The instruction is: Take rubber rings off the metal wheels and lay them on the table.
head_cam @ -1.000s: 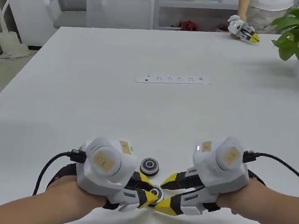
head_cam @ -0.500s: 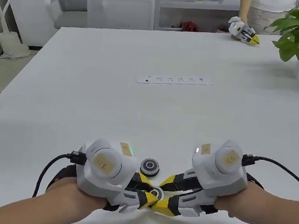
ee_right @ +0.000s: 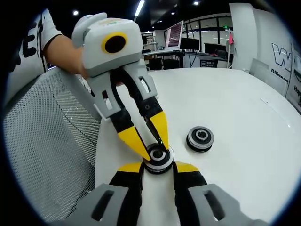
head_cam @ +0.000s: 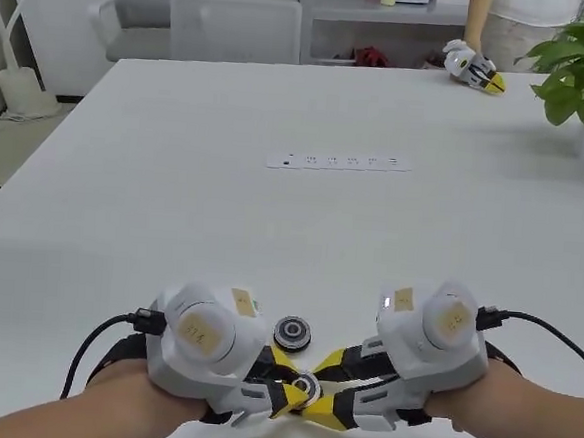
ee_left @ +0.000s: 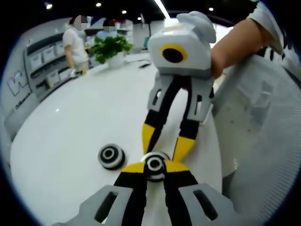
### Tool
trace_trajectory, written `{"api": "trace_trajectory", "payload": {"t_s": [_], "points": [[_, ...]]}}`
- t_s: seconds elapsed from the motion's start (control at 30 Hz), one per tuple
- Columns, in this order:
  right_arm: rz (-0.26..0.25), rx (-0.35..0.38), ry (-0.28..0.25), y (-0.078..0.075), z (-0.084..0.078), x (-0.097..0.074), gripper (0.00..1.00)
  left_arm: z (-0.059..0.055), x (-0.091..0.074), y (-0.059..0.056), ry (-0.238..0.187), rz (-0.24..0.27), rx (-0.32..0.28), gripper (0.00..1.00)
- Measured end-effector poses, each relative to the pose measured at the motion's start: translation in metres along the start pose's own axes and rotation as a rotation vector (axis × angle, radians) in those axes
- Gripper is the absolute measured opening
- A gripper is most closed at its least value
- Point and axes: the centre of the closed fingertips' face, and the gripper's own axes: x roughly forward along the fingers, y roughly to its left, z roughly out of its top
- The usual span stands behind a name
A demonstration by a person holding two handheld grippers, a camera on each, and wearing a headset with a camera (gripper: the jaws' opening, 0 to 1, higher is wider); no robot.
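A small metal wheel with a black rubber ring (head_cam: 306, 387) (ee_left: 155, 165) (ee_right: 158, 157) sits just above the table's near edge, pinched from both sides. My left gripper (head_cam: 288, 393) (ee_left: 155, 167) is shut on it from the left. From the right, my right gripper (head_cam: 321, 400) (ee_right: 158, 167) is shut on the same wheel. Their yellow fingertips cross around it. A second ringed wheel (head_cam: 292, 332) (ee_left: 112, 156) (ee_right: 200, 138) lies flat on the white table (head_cam: 271, 228), just beyond the grippers.
A white power strip (head_cam: 338, 162) lies mid-table. A potted plant (head_cam: 581, 64) stands at the far right. At the far edge a person's hand rests on another gripper (head_cam: 473, 65). A chair (head_cam: 235, 25) stands behind the table.
The head camera has tilted a little. Both grippers stay pinched on the same wheel with no clear move.
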Motion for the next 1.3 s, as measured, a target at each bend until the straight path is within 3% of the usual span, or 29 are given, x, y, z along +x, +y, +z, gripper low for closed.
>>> {"api": "trace_trajectory", "payload": {"t_s": [0.5, 0.6, 0.67, 0.97, 1.3], "points": [[0.008, 0.004, 0.022, 0.000, -0.005, -0.004, 0.13, -0.001, -0.001, 0.001, -0.004, 0.003, 0.001, 0.13], [0.009, 0.013, 0.031, -0.002, -0.008, -0.006, 0.07, -0.001, -0.001, 0.000, 0.000, 0.005, 0.010, 0.13], [0.009, 0.032, 0.024, -0.004, -0.008, -0.007, 0.04, -0.001, -0.001, 0.000, 0.008, 0.007, 0.034, 0.13], [0.003, 0.077, 0.024, -0.007, -0.007, -0.008, 0.00, -0.001, -0.001, 0.000, 0.007, 0.008, 0.029, 0.13], [0.001, 0.196, 0.006, -0.011, -0.006, -0.012, 0.00, -0.001, -0.001, 0.000, 0.011, 0.011, 0.030, 0.13]]}}
